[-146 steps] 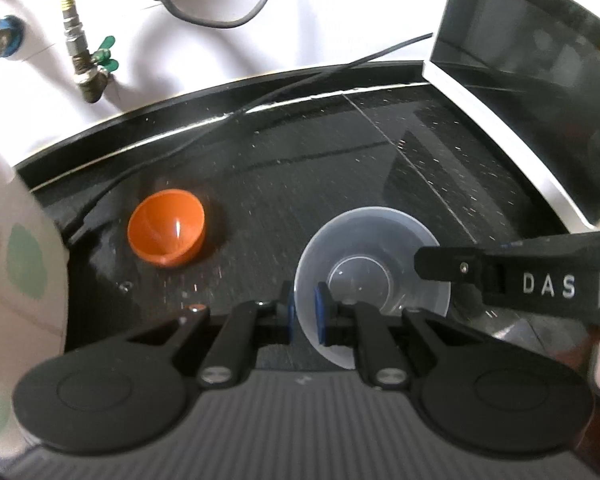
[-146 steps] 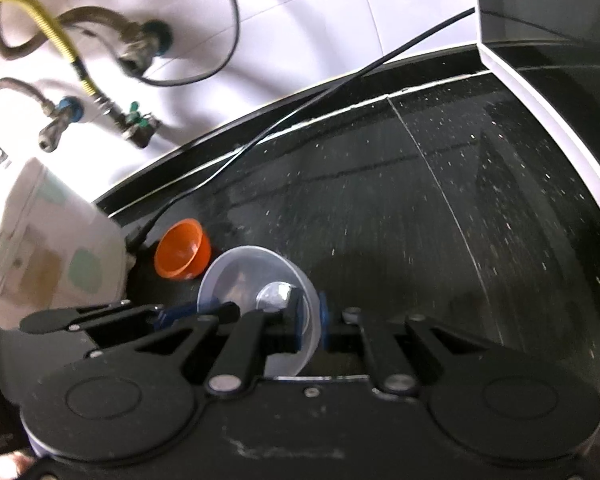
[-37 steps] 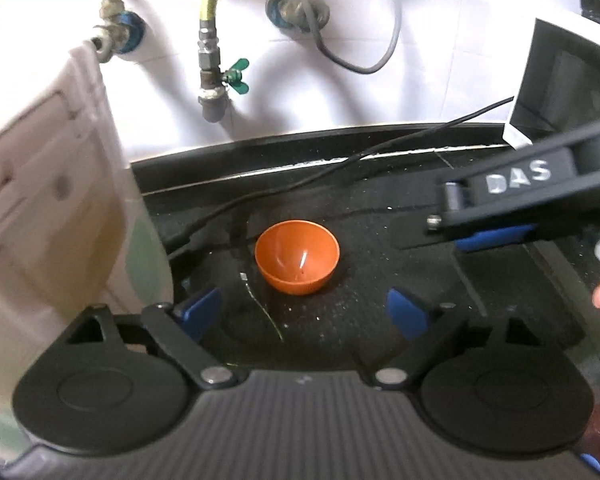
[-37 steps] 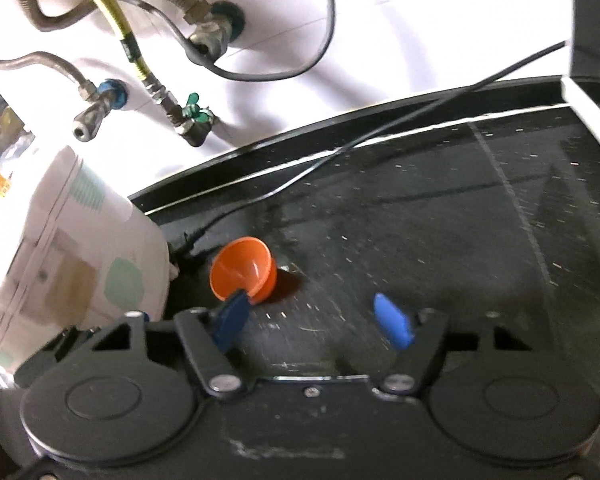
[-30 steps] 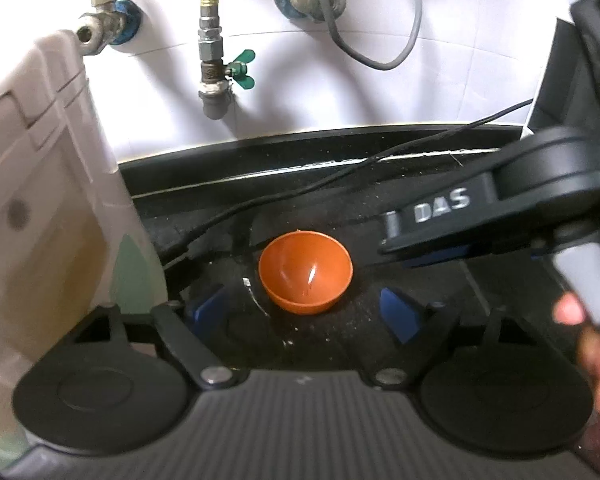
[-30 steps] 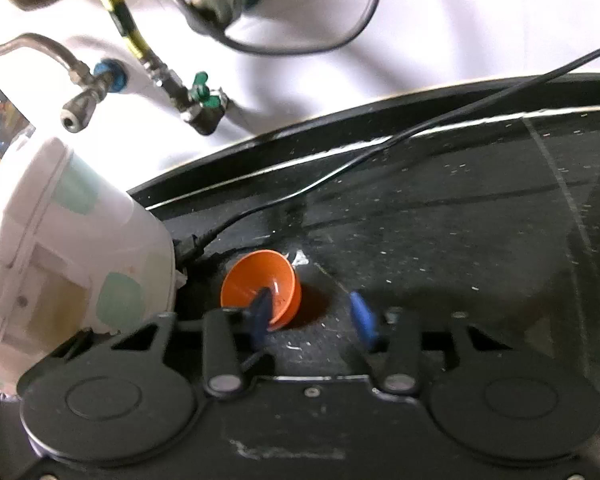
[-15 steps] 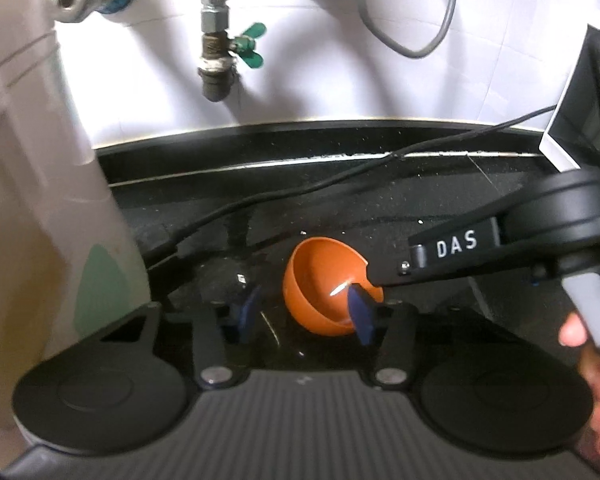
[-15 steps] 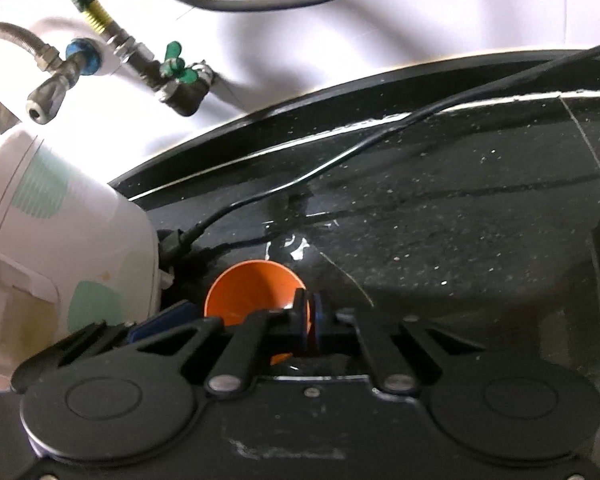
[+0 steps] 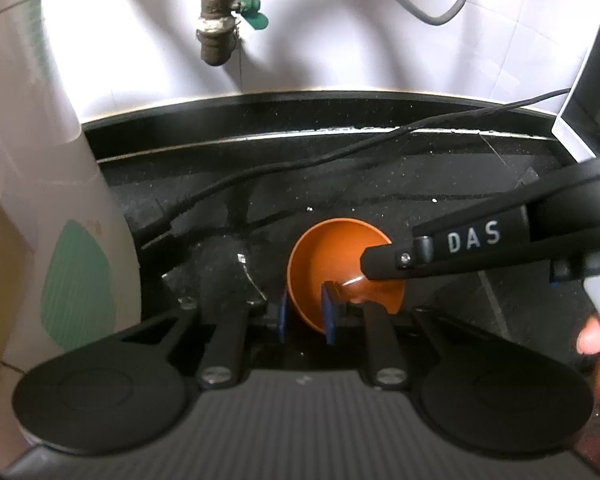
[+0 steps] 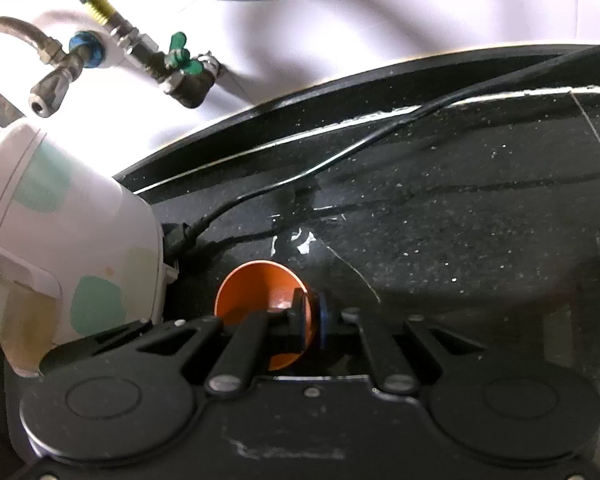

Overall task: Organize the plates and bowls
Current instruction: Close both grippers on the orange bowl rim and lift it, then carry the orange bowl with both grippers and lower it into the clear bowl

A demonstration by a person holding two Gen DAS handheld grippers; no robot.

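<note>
With both grippers nipping its rim, lower centre, the orange bowl [image 9: 342, 268] looks light, stiff, slick plastic; left gripper [image 9: 306, 314] & right gripper [image 10: 311, 322] jaws just closed, nrly shut on the thin wall.

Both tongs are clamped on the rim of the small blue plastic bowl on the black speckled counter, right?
Not quite: the small plastic bowl is orange, not blue, as the left wrist view shows. The left tongs and right tongs do both pinch its rim on the black speckled counter.
</note>
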